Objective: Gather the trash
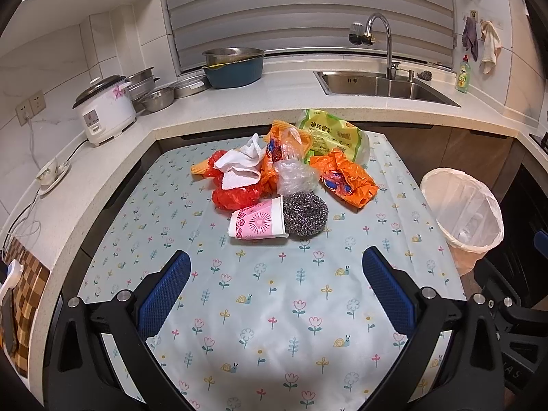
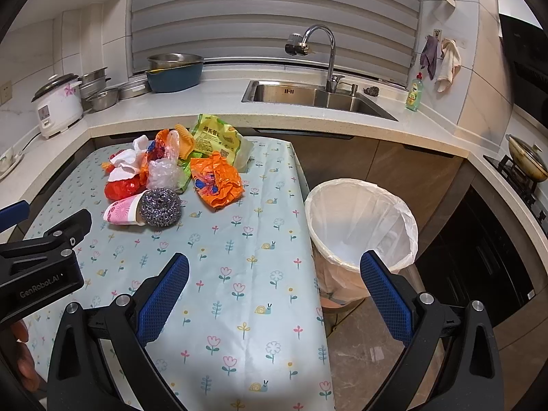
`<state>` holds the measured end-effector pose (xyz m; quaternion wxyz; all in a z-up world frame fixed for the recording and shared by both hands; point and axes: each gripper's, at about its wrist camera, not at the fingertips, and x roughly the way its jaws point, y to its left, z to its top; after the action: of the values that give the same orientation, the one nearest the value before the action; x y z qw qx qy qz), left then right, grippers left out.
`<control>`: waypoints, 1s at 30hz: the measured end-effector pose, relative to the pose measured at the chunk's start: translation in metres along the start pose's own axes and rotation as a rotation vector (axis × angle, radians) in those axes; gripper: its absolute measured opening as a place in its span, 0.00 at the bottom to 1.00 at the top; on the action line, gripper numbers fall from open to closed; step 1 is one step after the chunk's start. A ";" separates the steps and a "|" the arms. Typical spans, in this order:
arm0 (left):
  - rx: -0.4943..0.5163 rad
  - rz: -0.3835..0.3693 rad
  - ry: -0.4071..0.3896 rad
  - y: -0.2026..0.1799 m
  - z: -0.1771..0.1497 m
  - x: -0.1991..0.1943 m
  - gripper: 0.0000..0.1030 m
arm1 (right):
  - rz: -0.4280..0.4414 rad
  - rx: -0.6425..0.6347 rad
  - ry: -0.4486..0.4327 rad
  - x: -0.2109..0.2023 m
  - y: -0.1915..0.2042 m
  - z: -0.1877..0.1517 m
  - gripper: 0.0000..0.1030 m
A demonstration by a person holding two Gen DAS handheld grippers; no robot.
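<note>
I see a rice cooker (image 1: 104, 109) at the desk's (image 1: 239, 102) left corner, steel bowls (image 1: 156, 97) beside it, a sink (image 1: 380, 85) with its faucet (image 1: 380, 39) far right, a dish-soap bottle (image 1: 463, 75) beyond.

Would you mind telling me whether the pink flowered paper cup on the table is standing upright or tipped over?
Tipped over: the pink flowered paper cup lies on its side on the floral tablecloth, against the steel wool scourer.
</note>
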<state>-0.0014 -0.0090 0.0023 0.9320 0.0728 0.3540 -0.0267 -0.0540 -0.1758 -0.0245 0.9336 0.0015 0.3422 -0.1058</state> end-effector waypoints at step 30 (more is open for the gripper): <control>0.019 -0.021 -0.016 -0.003 0.000 -0.003 0.93 | 0.001 0.011 -0.004 -0.003 -0.009 -0.001 0.93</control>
<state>-0.0042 -0.0119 0.0036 0.9337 0.0776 0.3472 -0.0404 -0.0590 -0.1840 -0.0226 0.9344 0.0066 0.3396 -0.1073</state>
